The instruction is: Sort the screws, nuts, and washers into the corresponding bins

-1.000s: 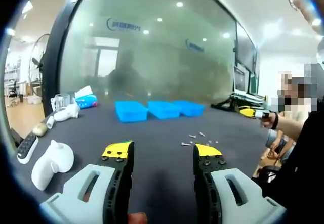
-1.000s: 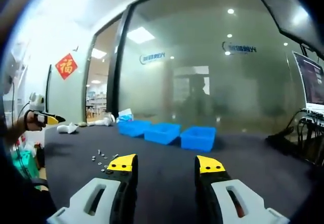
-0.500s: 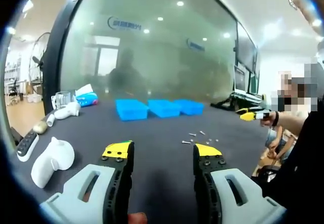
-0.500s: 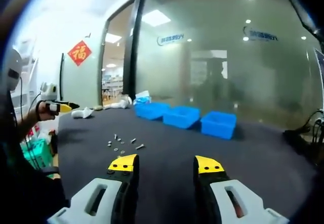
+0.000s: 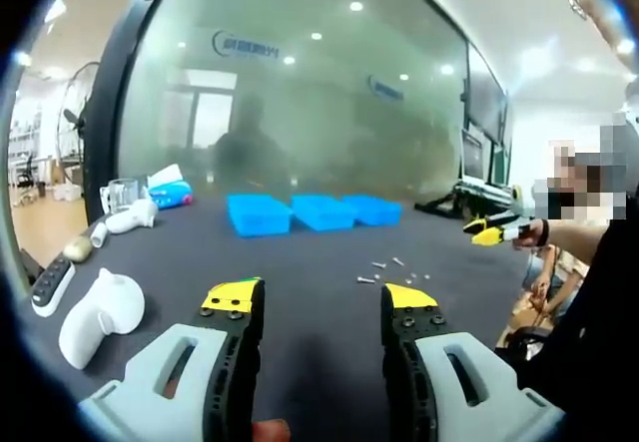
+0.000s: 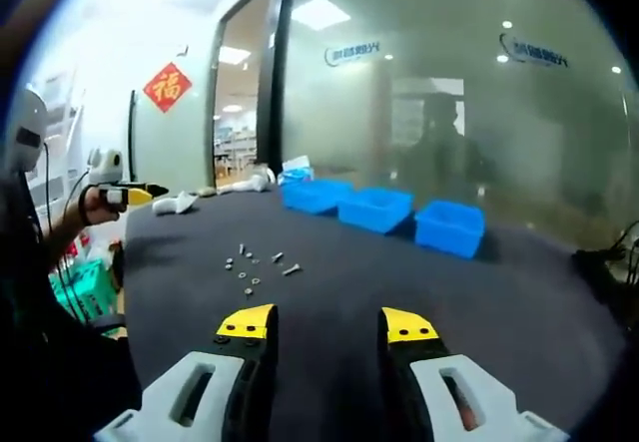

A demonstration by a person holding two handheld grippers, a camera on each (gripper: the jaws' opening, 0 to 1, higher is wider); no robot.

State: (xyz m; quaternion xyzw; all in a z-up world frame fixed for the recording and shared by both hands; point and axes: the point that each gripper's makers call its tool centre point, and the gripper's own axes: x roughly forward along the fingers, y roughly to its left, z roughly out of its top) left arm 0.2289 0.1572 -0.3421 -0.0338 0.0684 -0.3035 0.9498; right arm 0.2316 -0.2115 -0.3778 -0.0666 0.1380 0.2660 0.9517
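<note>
Right gripper view: right gripper (image 6: 327,324) empty, jaws apart, aimed at loose hardware (image 6: 256,267) mid-left; bins (image 6: 379,209) beyond. Left gripper (image 5: 322,300) likewise gapes, hovering.

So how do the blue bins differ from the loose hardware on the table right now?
The three blue bins stand in a tidy row at the far side of the dark table, while the loose hardware lies scattered nearer the grippers. The bins are large and bright blue; the hardware pieces are tiny and silvery, too small to sort by type from here. Both rest on the same table, untouched: the left gripper and right gripper are open and hold nothing.
</note>
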